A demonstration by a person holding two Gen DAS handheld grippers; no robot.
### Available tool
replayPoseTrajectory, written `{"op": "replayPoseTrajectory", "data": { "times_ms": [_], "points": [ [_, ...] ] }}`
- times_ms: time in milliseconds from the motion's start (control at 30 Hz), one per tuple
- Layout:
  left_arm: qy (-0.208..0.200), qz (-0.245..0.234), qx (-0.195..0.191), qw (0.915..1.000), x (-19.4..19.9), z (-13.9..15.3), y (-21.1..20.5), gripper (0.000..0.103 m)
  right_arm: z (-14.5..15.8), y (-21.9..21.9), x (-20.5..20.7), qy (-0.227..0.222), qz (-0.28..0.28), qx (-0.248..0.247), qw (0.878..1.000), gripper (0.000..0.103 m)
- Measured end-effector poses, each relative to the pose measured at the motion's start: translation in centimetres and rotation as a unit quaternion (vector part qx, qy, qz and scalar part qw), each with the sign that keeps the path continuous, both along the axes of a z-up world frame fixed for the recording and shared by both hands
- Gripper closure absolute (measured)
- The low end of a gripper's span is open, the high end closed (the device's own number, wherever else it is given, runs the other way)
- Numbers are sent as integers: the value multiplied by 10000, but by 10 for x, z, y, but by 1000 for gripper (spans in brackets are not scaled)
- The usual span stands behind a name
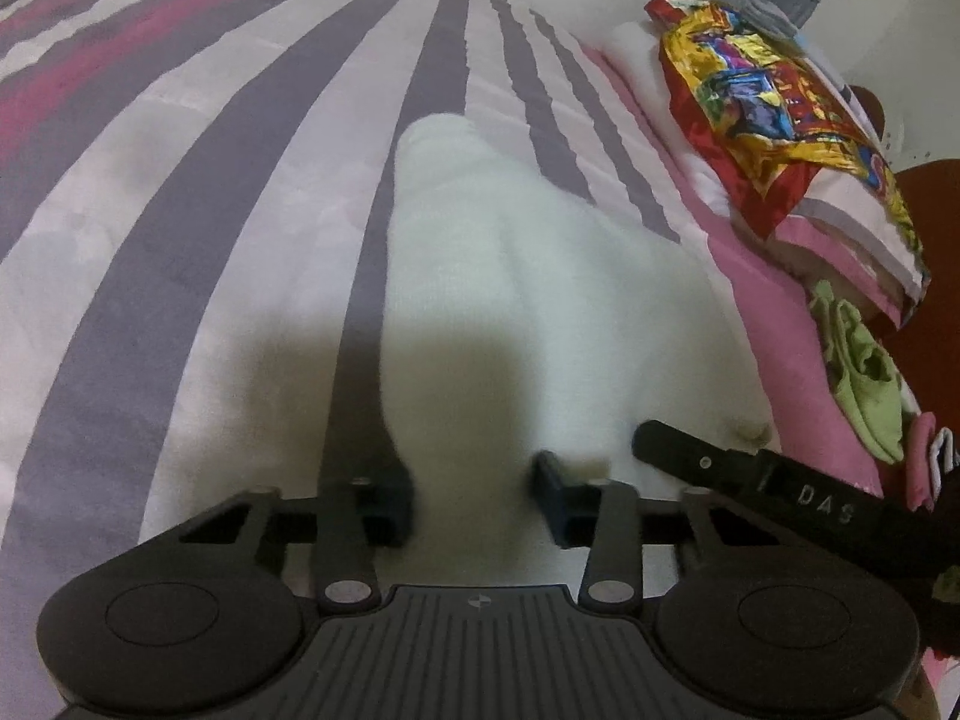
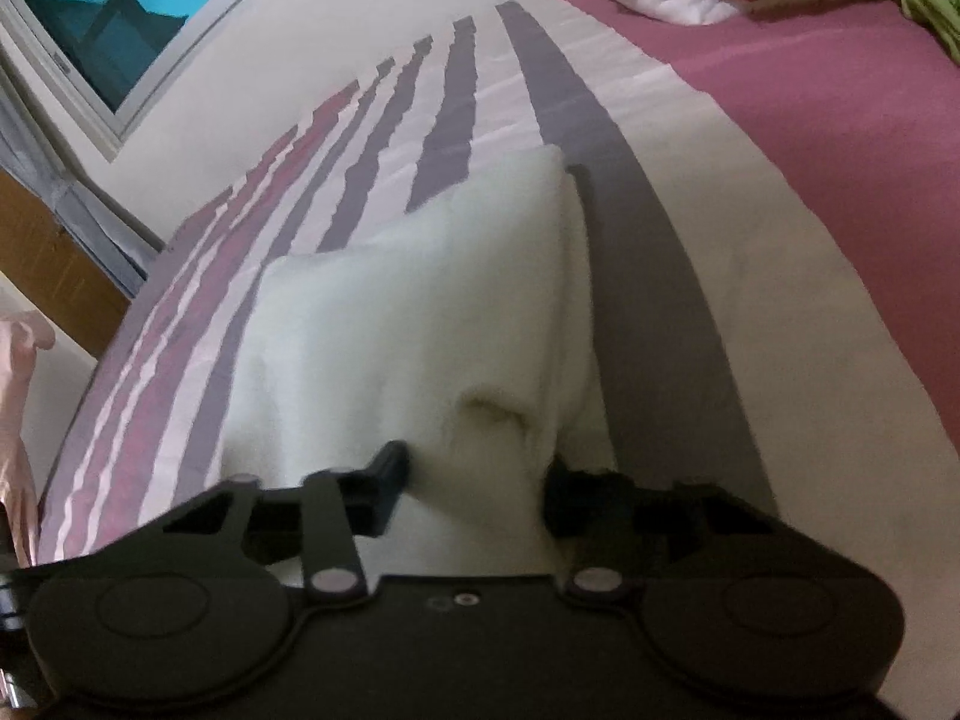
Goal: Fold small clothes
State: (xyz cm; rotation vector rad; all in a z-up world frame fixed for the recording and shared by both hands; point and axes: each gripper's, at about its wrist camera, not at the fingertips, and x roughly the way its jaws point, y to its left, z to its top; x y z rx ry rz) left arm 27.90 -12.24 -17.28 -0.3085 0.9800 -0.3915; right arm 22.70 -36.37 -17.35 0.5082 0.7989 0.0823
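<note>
A white knitted garment [image 1: 480, 276] lies flat on the striped bedspread [image 1: 180, 210], running away from both cameras. My left gripper [image 1: 474, 480] is at the garment's near edge, its fingers partly apart with the white cloth lying between them. A black finger [image 1: 708, 456] of my right gripper reaches in from the right, resting on the same edge. In the right wrist view the garment [image 2: 408, 312] shows a small raised wrinkle just ahead of my right gripper [image 2: 474, 474]. That gripper's fingers also stand partly apart, with cloth bulging up between them.
A pink sheet [image 1: 798, 360] borders the bedspread on the right. On it lie a bright red-and-yellow printed bag [image 1: 774, 114], a crumpled green garment [image 1: 864, 372] and a pink one [image 1: 924, 456]. A window [image 2: 114, 6] and a white wall stand beyond the bed's far side.
</note>
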Motion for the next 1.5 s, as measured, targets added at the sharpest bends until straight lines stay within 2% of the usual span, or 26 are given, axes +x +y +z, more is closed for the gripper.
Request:
{"op": "replayPoseTrajectory", "data": {
  "times_ms": [67,233,533,900,1000,1133,1300,1433,1467,1500],
  "points": [
    [-99,-54,103,9999,-2,5,-2,72,4,5,-6,-116,-14,-170,9998,66],
    [-316,-90,169,9993,-7,17,1,77,20,14,-13,-420,-8,-350,9985,68],
    [-672,-159,119,9975,-15,41,6,77,50,30,-12,-821,235,-415,9955,69],
    [-886,103,23,9960,-9,67,41,77,84,65,4,-1255,596,-333,9897,73],
    [-789,139,29,9968,-7,64,48,77,87,76,11,-1282,666,-318,9890,74],
    [-472,-14,-50,9989,-6,49,45,77,79,74,8,-1082,533,-273,9923,74],
    [-258,-60,-88,9996,-8,35,35,77,57,43,-7,-646,114,-3,9978,68],
    [108,195,-261,9994,5,23,41,77,43,25,-15,-500,-27,153,9986,65],
    [221,270,-334,9988,9,19,43,77,41,23,-15,-482,-40,160,9987,63],
    [310,318,-416,9981,11,15,45,77,39,21,-15,-463,-79,143,9988,54]
  ]
}}
